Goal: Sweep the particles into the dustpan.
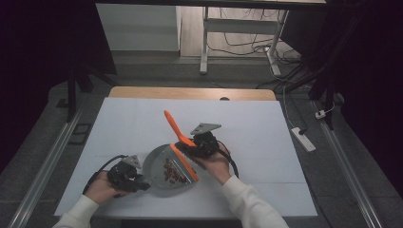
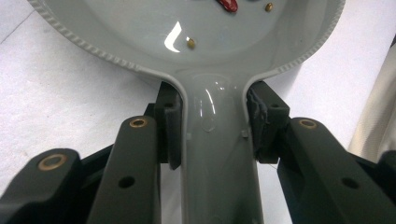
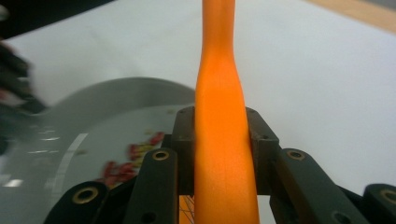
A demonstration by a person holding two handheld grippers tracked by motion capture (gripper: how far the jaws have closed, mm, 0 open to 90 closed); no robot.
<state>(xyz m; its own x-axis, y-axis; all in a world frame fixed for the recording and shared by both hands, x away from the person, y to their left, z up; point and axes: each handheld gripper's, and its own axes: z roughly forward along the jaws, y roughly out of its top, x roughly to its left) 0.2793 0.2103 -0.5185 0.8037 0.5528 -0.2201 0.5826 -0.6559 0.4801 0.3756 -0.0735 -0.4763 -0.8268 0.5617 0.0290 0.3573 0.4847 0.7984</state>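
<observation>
High view: the grey dustpan (image 1: 167,171) sits near the front of the white desk (image 1: 247,128), red bits (image 1: 172,173) inside, the orange brush (image 1: 177,130) at its open edge. If the brush flicks hard, I'd guess bits hop out. Left gripper view: left tool (image 2: 212,126) clamped on the dustpan handle (image 2: 217,163). Right gripper view: right tool (image 3: 223,140) clamped on the brush handle (image 3: 223,140), dustpan beside it.

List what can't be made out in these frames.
- Red bits in the grey dustpan: too small in the high view, blurred in the right gripper view.
- Brush head of the orange brush: bristles hidden by the right gripper, high view.
- Dustpan front: cut off by the top edge, left gripper view.
</observation>
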